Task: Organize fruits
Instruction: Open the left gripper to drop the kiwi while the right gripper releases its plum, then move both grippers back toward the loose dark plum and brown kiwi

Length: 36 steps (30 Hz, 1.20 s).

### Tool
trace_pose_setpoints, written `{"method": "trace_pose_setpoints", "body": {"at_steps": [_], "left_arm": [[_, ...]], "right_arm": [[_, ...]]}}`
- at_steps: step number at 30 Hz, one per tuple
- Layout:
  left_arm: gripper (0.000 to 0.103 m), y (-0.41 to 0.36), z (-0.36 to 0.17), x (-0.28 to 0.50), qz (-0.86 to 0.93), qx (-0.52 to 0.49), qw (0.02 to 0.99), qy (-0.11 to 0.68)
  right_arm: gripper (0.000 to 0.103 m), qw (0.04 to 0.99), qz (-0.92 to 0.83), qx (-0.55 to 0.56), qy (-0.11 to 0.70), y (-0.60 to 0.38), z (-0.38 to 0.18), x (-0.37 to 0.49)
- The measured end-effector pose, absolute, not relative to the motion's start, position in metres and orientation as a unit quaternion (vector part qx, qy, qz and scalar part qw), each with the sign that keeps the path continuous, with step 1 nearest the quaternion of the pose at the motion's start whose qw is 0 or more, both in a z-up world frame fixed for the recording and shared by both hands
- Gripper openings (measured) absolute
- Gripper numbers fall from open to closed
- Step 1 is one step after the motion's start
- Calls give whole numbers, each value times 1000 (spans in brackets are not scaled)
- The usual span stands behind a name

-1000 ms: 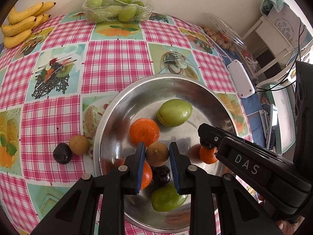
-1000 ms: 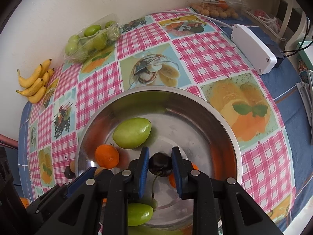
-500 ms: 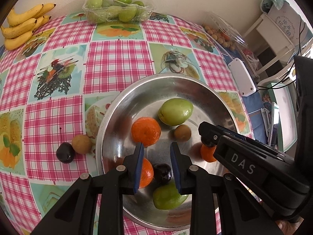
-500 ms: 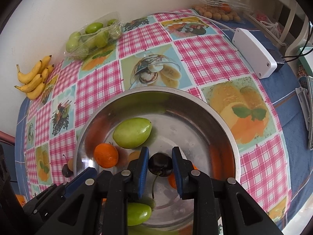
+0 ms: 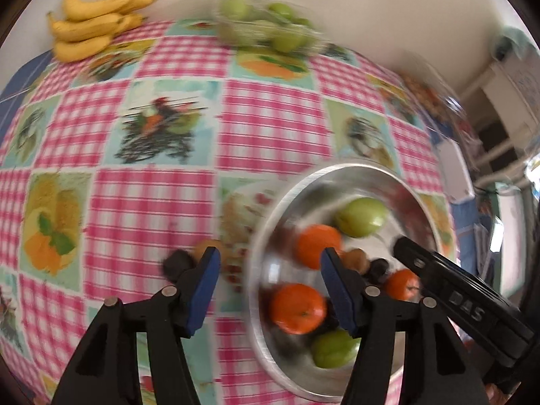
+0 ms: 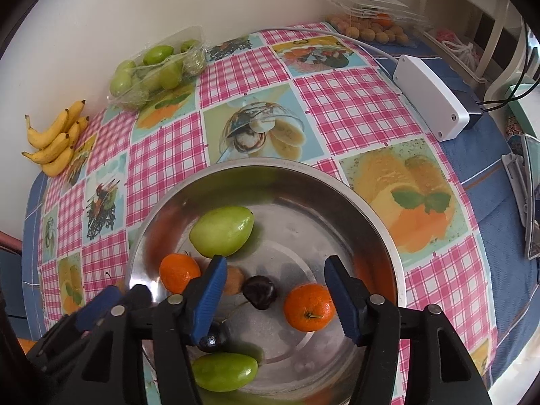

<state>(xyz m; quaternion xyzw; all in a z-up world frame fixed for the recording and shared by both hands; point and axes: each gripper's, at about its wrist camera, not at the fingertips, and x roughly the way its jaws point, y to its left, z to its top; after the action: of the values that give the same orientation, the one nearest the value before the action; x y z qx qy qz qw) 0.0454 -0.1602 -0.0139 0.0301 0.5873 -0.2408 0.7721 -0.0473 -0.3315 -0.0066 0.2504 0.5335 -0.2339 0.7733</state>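
Both drops done: right gripper (image 6: pixel 273 300) jaws opening, free of the dark cherry (image 6: pixel 260 292) resting in the steel bowl (image 6: pixel 388 236); left gripper (image 5: pixel 270 290) jaws opening, empty, so we lift right straight up, then square left on the loose cherry (image 5: pixel 177 265) outside the rim.

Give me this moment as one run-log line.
left gripper: jaws opening, nothing between | right gripper: jaws opening, dark cherry lying loose beneath | metal bowl: two cherries, three oranges, two green fruits, brown fruit

Colours before you
Pink-checked tablecloth (image 6: pixel 351 108); silver bowl (image 6: pixel 388 236) with orange mandarin (image 6: pixel 308 307) and green fruit (image 6: pixel 221 231); yellow bananas (image 6: pixel 55 141) at ten o'clock.
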Motion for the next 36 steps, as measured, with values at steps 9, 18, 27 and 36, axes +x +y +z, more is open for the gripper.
{"method": "trace_pose_setpoints", "body": {"at_steps": [9, 18, 27, 36], "left_arm": [[75, -124, -21, 69, -176, 12, 787, 591], [75, -112, -26, 74, -162, 2, 787, 595], [85, -117, -23, 73, -164, 23, 797, 580], [96, -112, -26, 76, -154, 28, 803, 575]], "right_arm": [[70, 773, -231, 242, 539, -327, -7, -43], [70, 778, -223, 231, 540, -323, -6, -38], [88, 781, -223, 223, 539, -320, -6, -35], [103, 788, -215, 212, 537, -315, -6, -31]]}}
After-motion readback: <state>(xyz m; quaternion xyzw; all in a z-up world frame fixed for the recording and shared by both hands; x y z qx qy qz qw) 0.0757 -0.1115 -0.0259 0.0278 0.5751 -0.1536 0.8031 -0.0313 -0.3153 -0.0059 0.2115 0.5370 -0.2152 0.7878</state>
